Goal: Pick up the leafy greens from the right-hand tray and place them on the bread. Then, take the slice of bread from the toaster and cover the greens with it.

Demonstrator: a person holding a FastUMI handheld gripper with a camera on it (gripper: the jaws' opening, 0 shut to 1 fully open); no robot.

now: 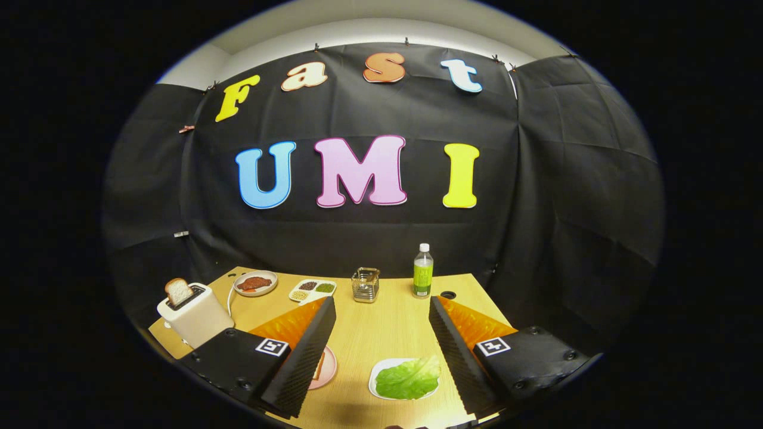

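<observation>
- While the gripper (381,351) hangs above the counter (381,322), its jaws stand wide apart and grip nothing.
- Lettuce leaf (408,378) lies on a white tray (377,381) between the fingers, closer to the right one.
- My read: it's light, limp and easily torn, so pinch gently at the thick crinkled edge.
- Pink plate (328,366) peeks from behind the left finger, whatever is on it mostly hidden.
- Toaster (195,314) sits beyond the left finger, bread slice (177,291) standing up from the slot, stiff enough to nip by its top.
</observation>
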